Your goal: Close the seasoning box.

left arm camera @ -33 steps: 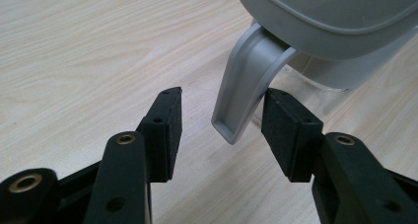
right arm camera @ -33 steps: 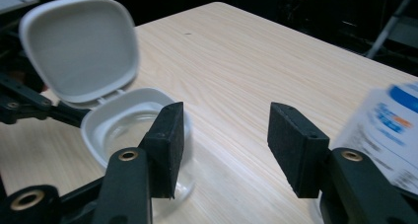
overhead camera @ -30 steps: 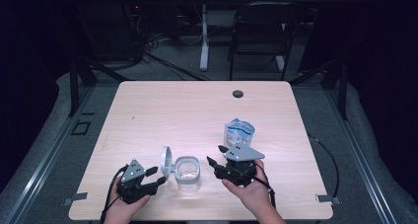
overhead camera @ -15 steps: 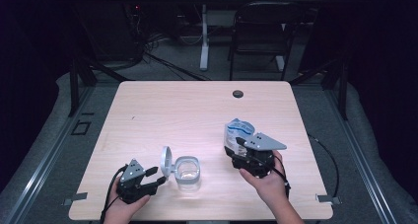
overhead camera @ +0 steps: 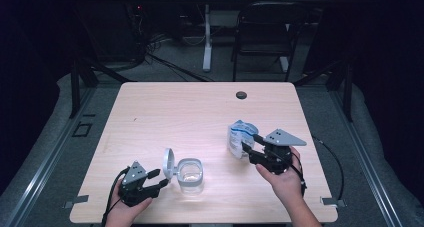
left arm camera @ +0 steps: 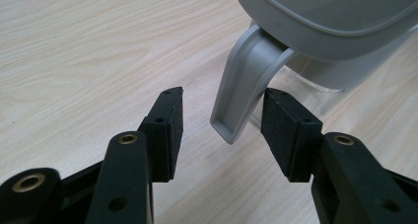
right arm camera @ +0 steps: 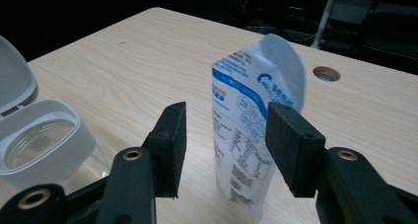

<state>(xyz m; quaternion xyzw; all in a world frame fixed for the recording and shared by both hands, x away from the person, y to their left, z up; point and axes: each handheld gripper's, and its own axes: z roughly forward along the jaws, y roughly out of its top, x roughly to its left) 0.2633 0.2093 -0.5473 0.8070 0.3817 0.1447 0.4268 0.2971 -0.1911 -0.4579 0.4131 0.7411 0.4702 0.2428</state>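
Pale wood grain covers the table (overhead camera: 175,112), and on it stand 2 things: a clear jar (overhead camera: 190,176) with a grey collar near the front edge, and a white-and-blue pouch (overhead camera: 239,137) upright to its right, well apart from it. The jar's grey lid (overhead camera: 169,163) is flipped up on its hinge at the jar's left side. The left gripper (overhead camera: 159,178) sits low just beside that lid with its jaws apart; in the left gripper view the lid's grey tab (left arm camera: 241,86) hangs between the 2 black pads (left arm camera: 165,130), clear of the left pad and very close to the right one (contact cannot be told). The right gripper (overhead camera: 250,144) is held at the pouch, jaws also spread; in the right gripper view the pouch (right arm camera: 254,135) stands between the pads, not clamped.
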